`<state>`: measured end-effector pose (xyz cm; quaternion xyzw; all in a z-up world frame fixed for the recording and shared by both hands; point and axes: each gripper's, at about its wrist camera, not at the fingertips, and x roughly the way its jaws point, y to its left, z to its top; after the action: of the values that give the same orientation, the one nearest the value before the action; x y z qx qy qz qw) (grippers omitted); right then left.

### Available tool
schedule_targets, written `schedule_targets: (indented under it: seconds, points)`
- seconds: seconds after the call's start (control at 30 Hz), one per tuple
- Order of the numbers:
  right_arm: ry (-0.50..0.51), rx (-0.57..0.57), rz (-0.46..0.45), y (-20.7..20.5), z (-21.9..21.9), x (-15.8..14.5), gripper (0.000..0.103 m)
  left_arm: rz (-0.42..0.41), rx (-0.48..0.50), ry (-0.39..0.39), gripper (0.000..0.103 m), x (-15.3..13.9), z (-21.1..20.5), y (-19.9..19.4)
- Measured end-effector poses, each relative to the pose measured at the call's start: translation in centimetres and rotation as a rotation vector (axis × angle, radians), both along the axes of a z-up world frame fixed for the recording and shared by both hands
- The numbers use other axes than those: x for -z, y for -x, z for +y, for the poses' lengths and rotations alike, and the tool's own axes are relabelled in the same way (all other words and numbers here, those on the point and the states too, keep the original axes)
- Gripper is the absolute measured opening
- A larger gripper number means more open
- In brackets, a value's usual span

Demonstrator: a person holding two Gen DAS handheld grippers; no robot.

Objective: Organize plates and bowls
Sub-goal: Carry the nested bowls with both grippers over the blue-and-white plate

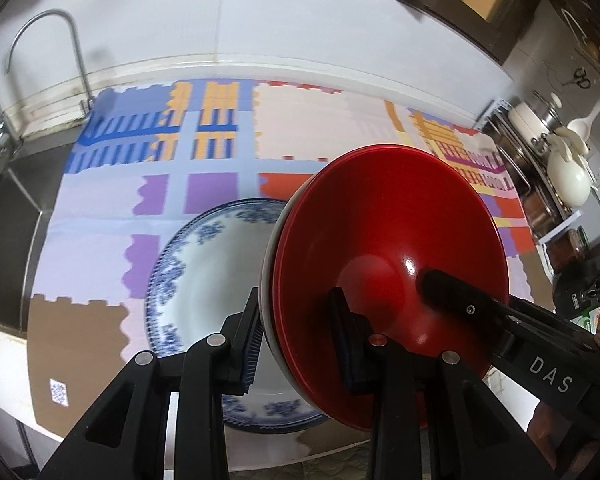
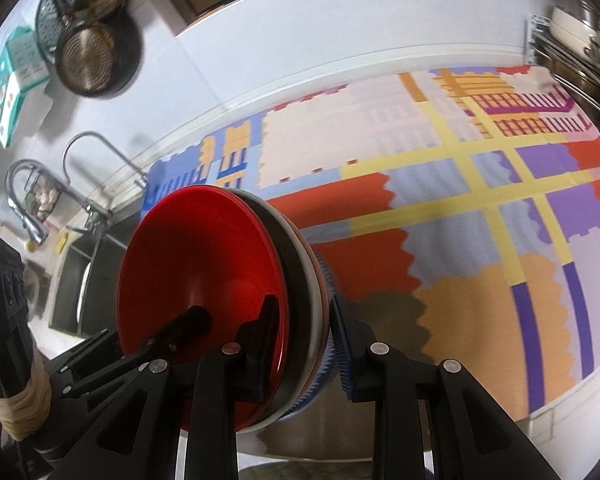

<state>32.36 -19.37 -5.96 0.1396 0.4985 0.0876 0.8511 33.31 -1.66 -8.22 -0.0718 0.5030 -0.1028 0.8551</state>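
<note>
Left hand-held gripper and right hand-held gripper both clamped the rim of the glossy red bowl stack, tilted above the blue-patterned white ceramic plate. Step looked like mid-transfer; next: level stack, lower onto counter.

We see a white countertop covered by a patchwork-patterned mat of purple, orange, blue and cream blocks. On the mat's near part lies a blue-and-white floral plate. Left of the mat the sink is sunk into the countertop.
</note>
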Motion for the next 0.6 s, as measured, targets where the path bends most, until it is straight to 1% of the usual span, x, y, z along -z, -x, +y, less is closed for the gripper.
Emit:
schedule_targets:
  seconds: [0.3,0.6]
  points:
    - [-0.010,-0.040,0.048,-0.6,3.4,1.6,0.028,0.045,-0.037,-0.010,0.031,1.7,2.9,-0.1]
    - [0.000,-0.058,0.104,-1.6,5.1,3.4,0.028,0.098,-0.047,-0.010,0.031,3.6,3.9,-1.3]
